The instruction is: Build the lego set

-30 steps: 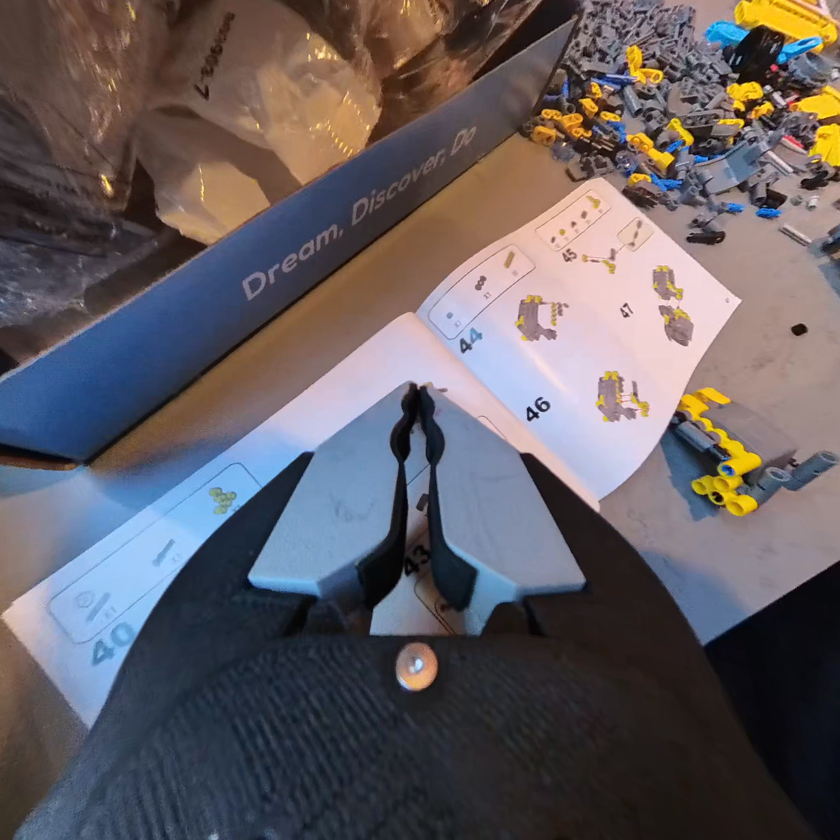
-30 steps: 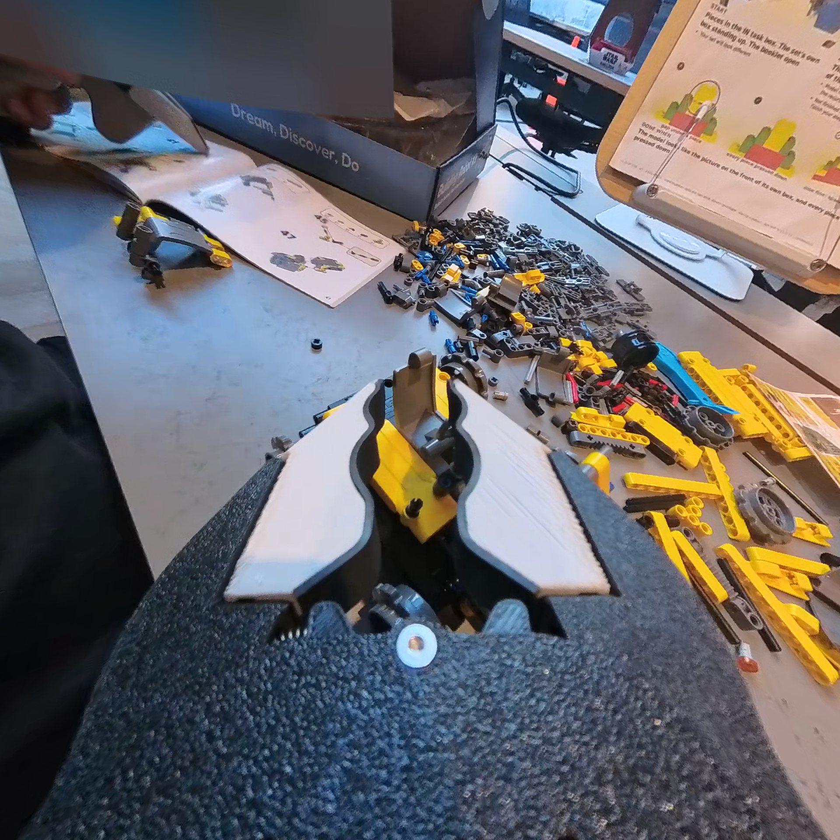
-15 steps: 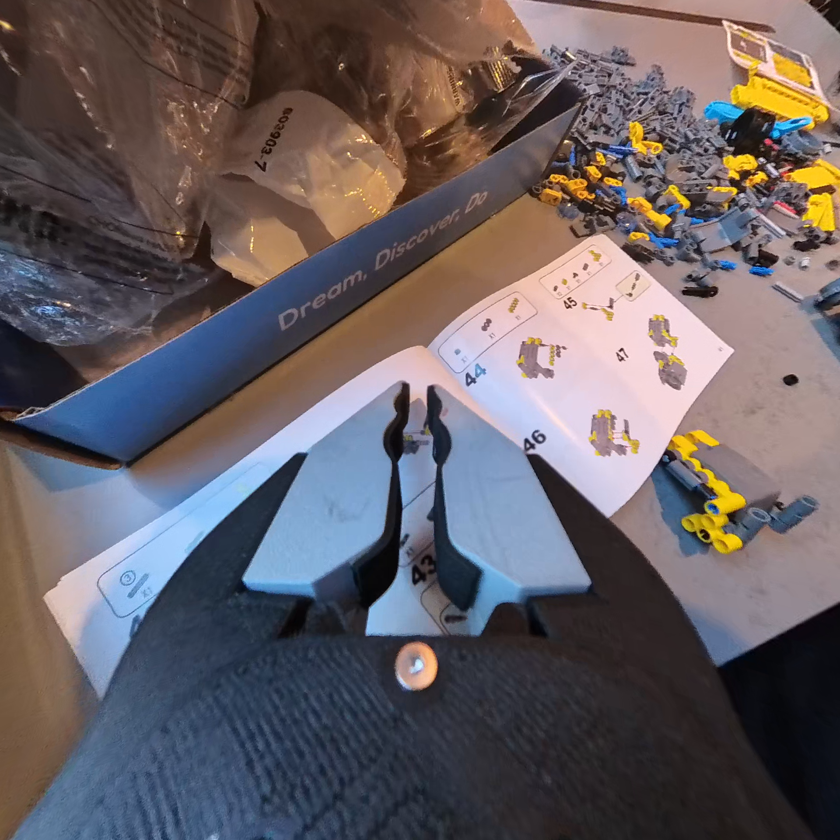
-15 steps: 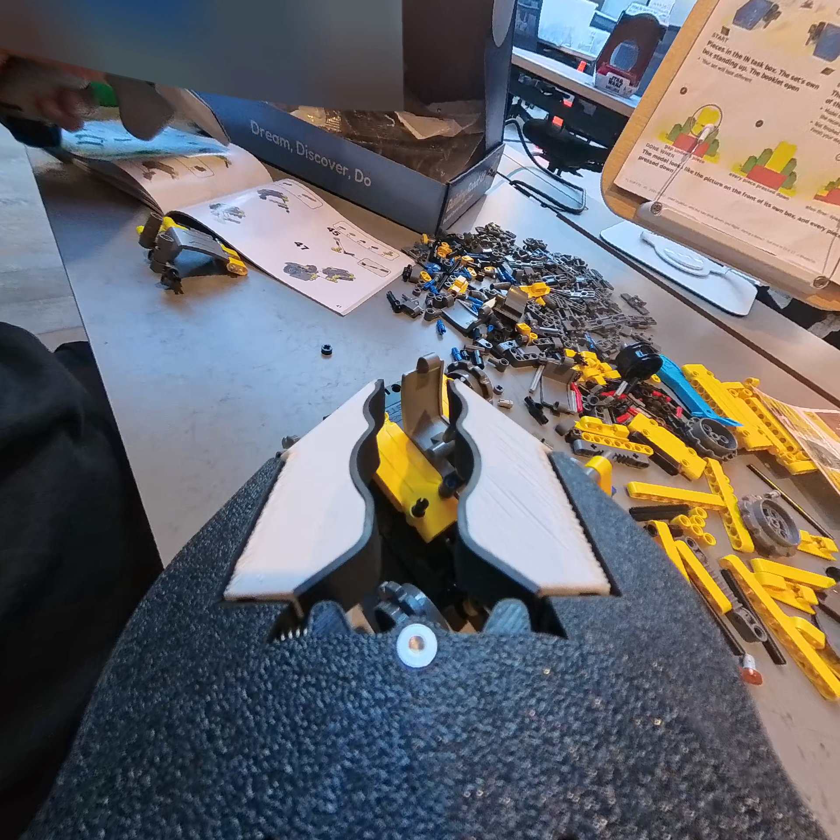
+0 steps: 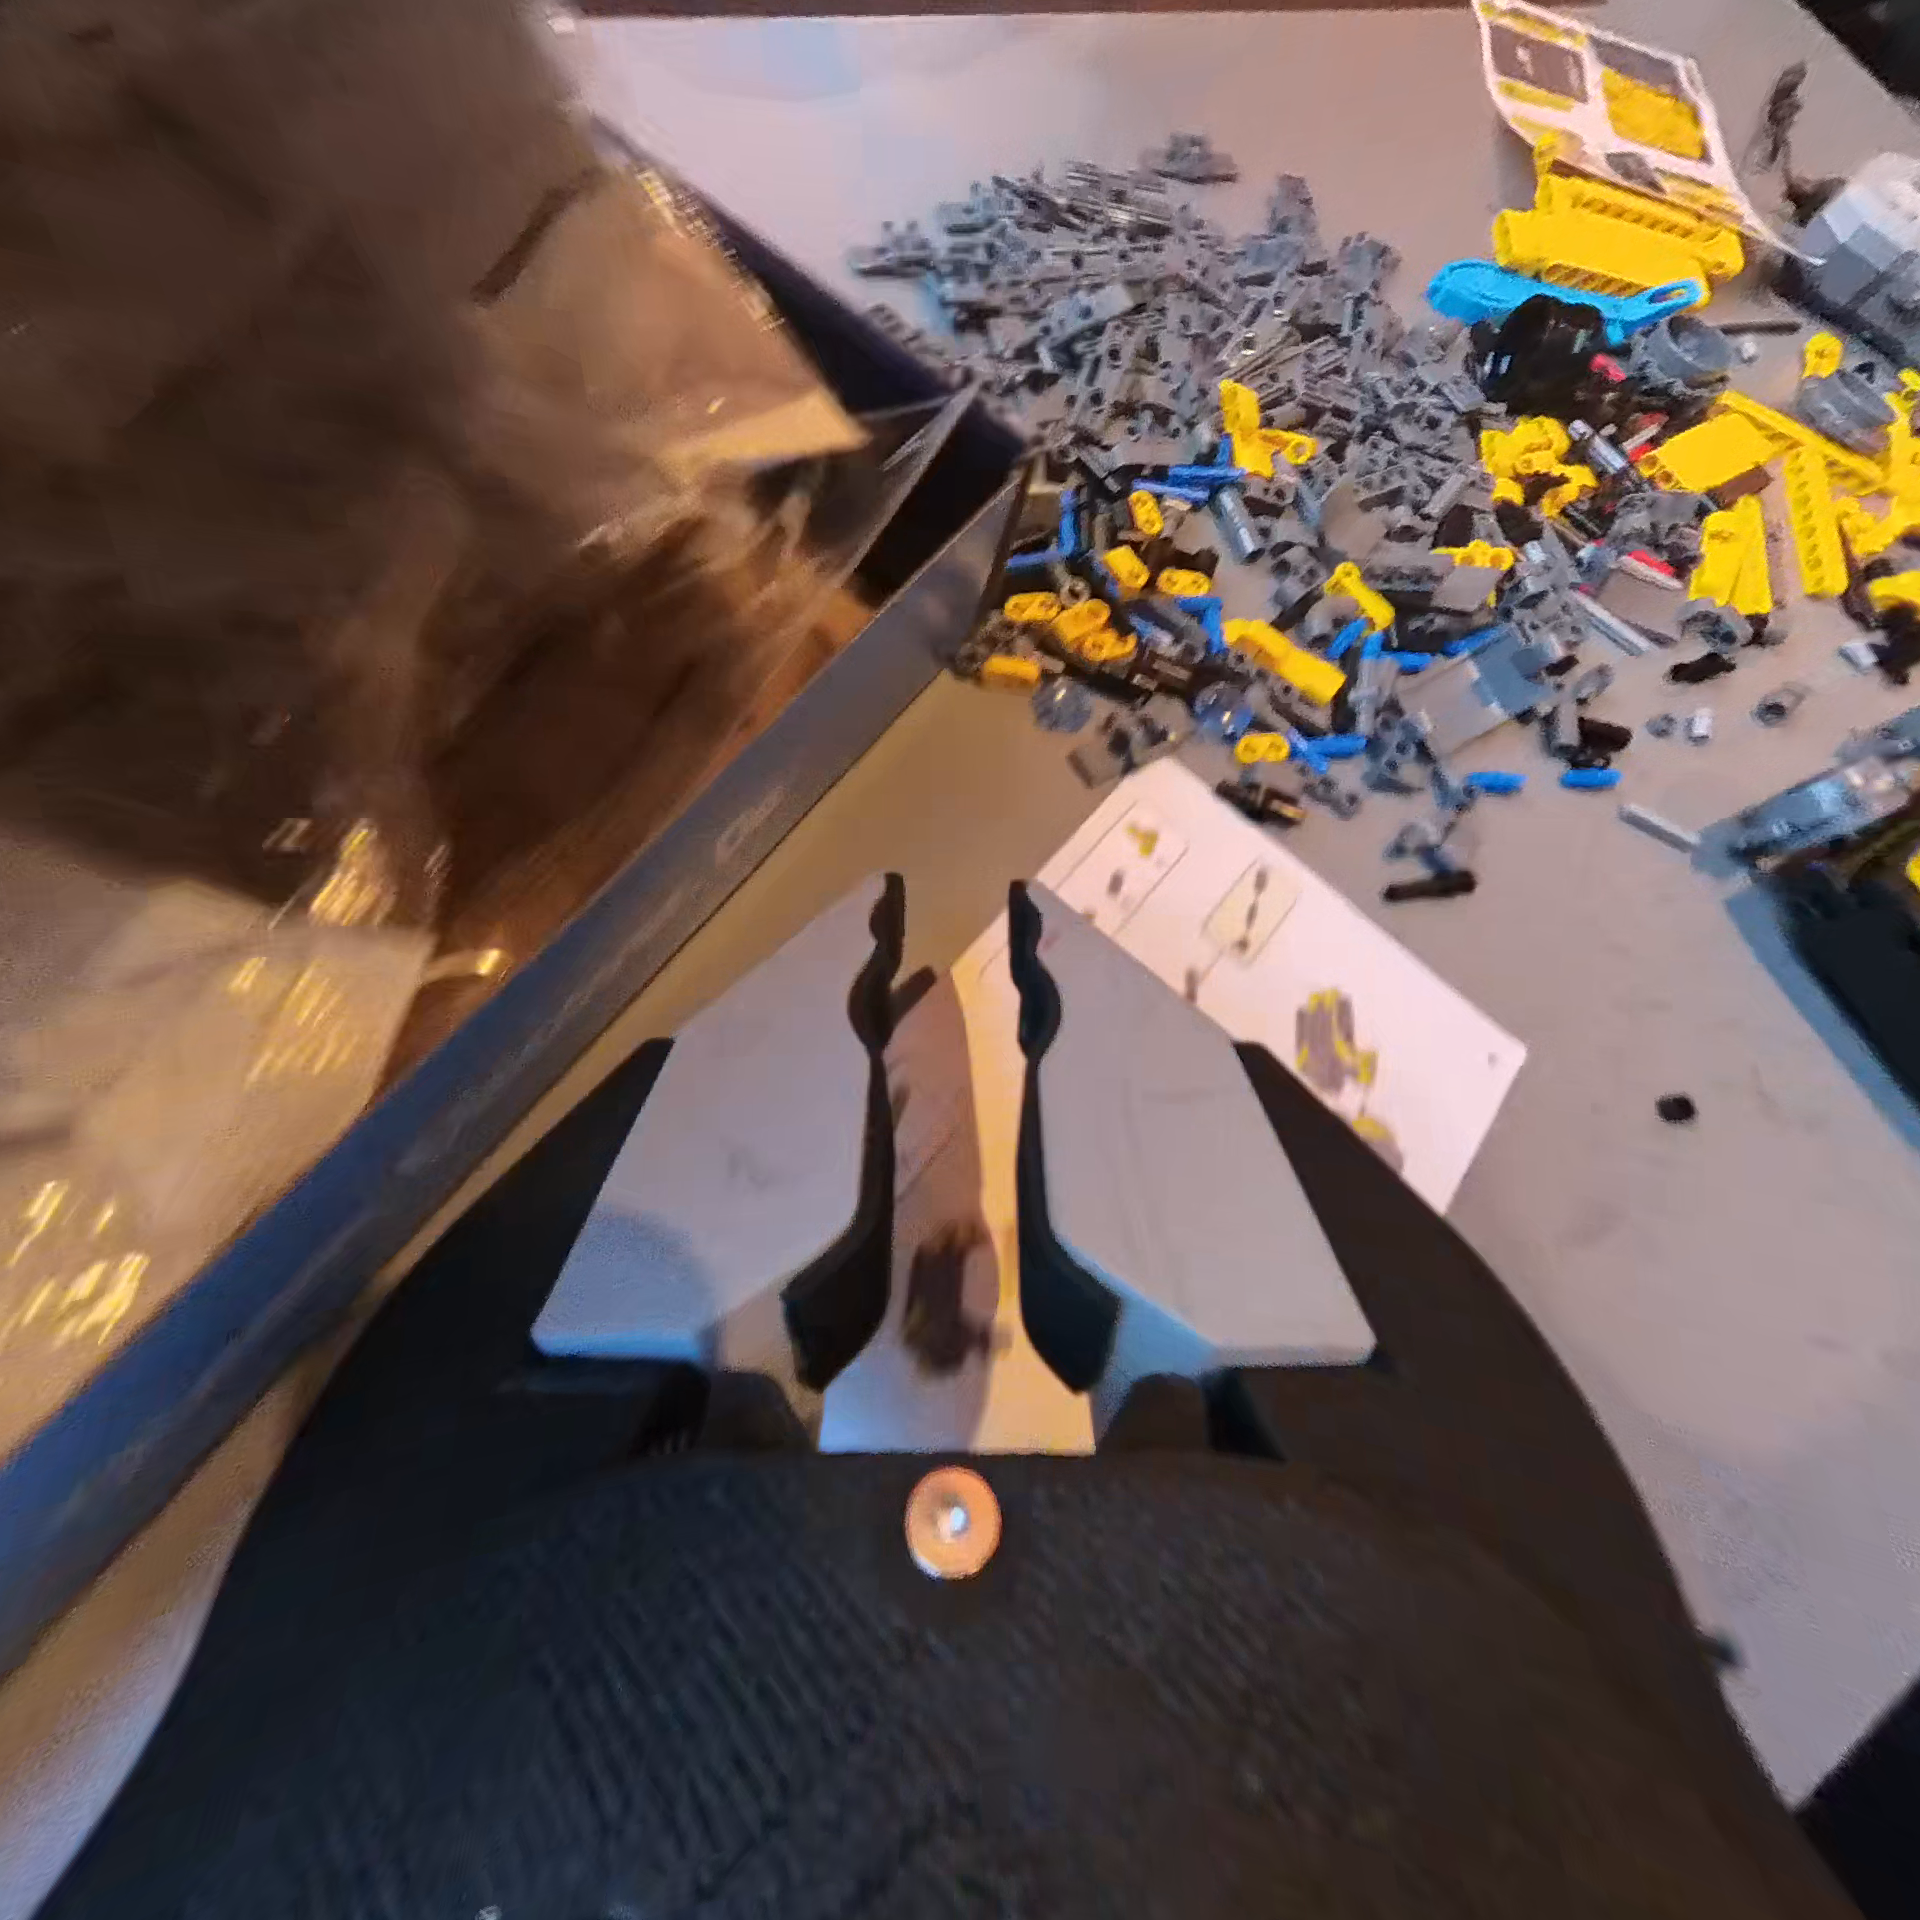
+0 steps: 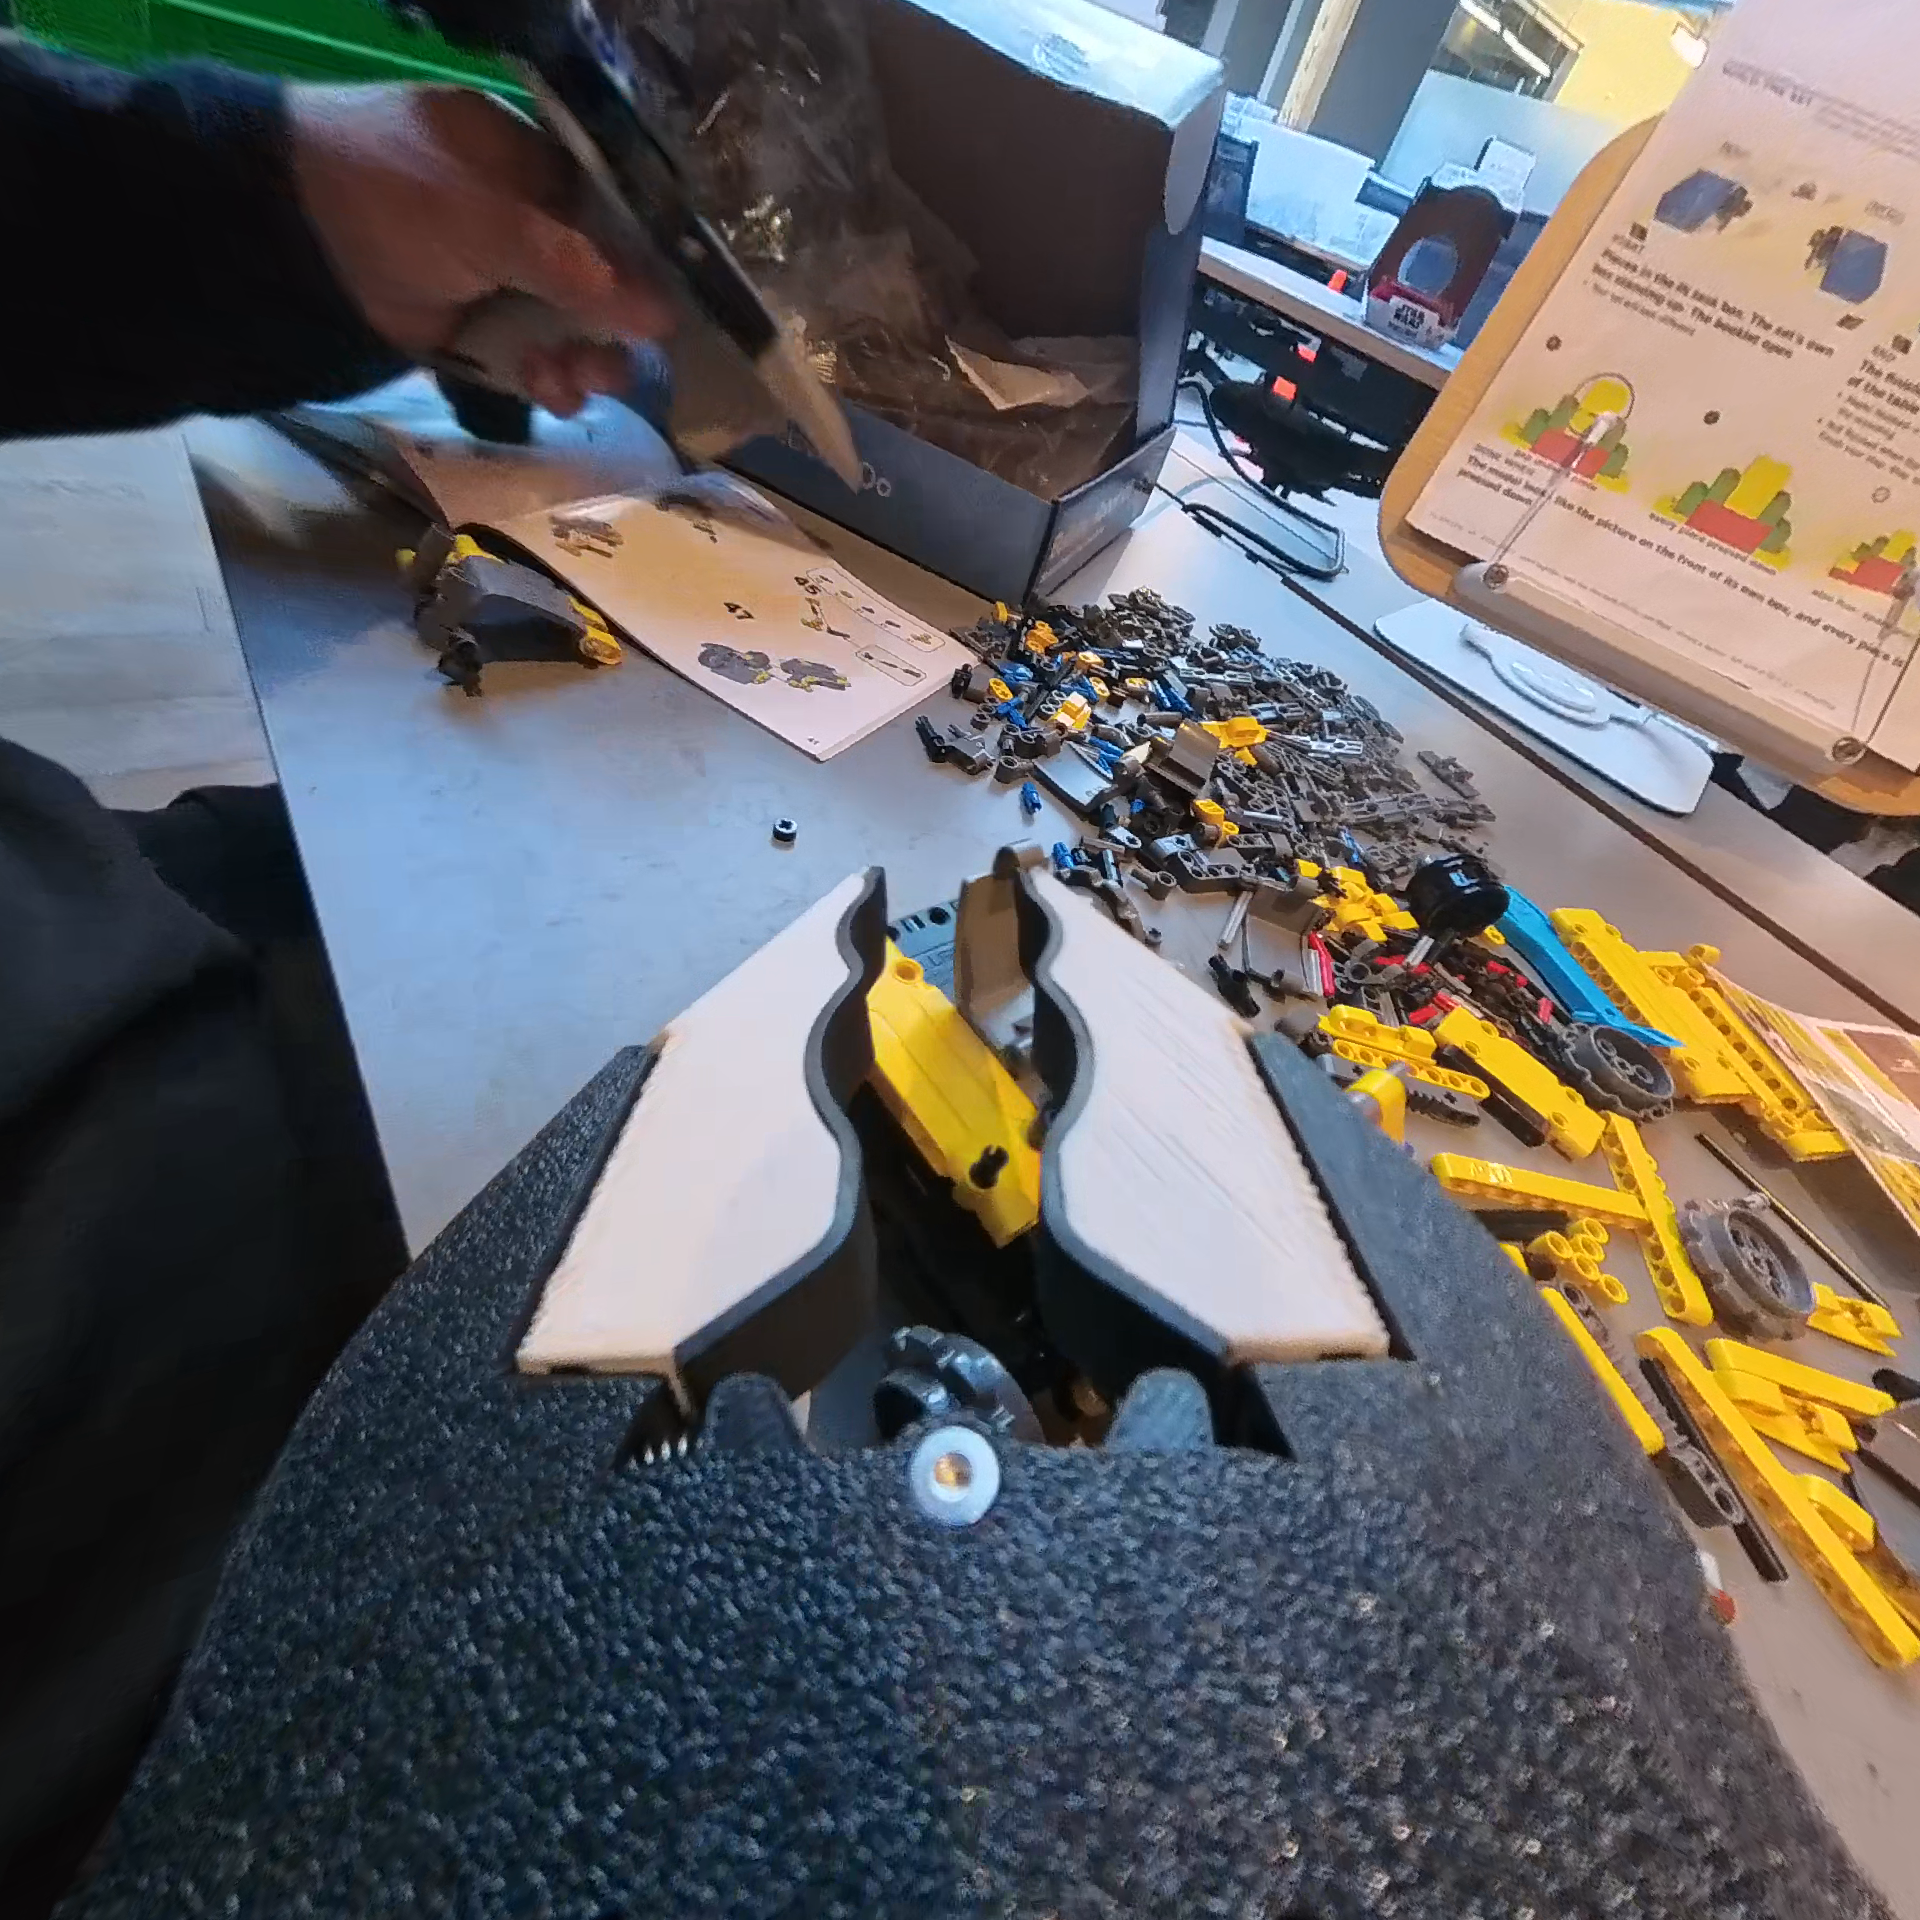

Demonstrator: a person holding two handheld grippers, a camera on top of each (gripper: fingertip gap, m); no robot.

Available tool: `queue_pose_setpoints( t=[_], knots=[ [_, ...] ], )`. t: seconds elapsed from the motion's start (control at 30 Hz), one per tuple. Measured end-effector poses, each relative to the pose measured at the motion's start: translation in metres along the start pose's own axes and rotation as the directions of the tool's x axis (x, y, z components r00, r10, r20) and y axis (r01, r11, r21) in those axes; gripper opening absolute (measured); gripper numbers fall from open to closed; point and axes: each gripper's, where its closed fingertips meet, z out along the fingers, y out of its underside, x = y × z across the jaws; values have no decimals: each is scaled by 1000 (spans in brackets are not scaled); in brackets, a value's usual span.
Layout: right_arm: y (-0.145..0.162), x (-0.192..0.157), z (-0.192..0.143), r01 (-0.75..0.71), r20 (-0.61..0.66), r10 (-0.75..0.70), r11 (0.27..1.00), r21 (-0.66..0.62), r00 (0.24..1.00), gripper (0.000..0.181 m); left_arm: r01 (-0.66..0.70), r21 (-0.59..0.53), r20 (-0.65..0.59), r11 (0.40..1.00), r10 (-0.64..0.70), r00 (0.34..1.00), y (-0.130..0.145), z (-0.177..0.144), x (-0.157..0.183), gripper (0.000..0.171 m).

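Pebbled black right gripper (image 6: 951, 894) pinches a blocky yellow-and-grey brick assembly (image 6: 951, 1060) between its grey fingers. Left gripper (image 5: 951, 899), slightly spread and empty, hangs over the glossy paper booklet (image 5: 1247, 956) beside the dark cardboard box (image 5: 582, 1039).

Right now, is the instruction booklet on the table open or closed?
Open. The booklet lies spread flat on the table, printed pages facing up, beside the box.
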Motion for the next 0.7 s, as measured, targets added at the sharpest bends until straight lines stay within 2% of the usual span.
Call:
queue_pose_setpoints(
  t=[0.13, 0.33, 0.37, 0.43, 0.6, 0.7],
  knots=[
    [-5, -3, -4, 21, 6, -21, 999, 42, 1000, 20, -106, -41, 55, 993, 109, 993, -20, 37, 9, 13],
    [-14, -6, -13, 15, 25, -18, 993, 121, 1000, 20, -112, -147, 133, 983, 132, 982, -13, 77, 5, 12],
    [-16, -6, -15, 10, 32, -14, 991, 134, 999, 19, -114, -159, 142, 981, 137, 980, -12, 82, 5, 12],
    [-19, -7, -17, -5, 45, -2, 987, 159, 999, 18, -120, -151, 132, 981, 140, 981, -16, 87, 8, 1],
    [-24, -6, -23, -42, 70, 28, 978, 205, 997, 18, -179, -189, 24, 966, 186, 982, -17, 96, 33, 0],
    [-26, -6, -25, -57, 83, 40, 974, 221, 996, 18, -203, -210, 33, 957, 214, 976, -15, 93, 34, 2]
  ],
)
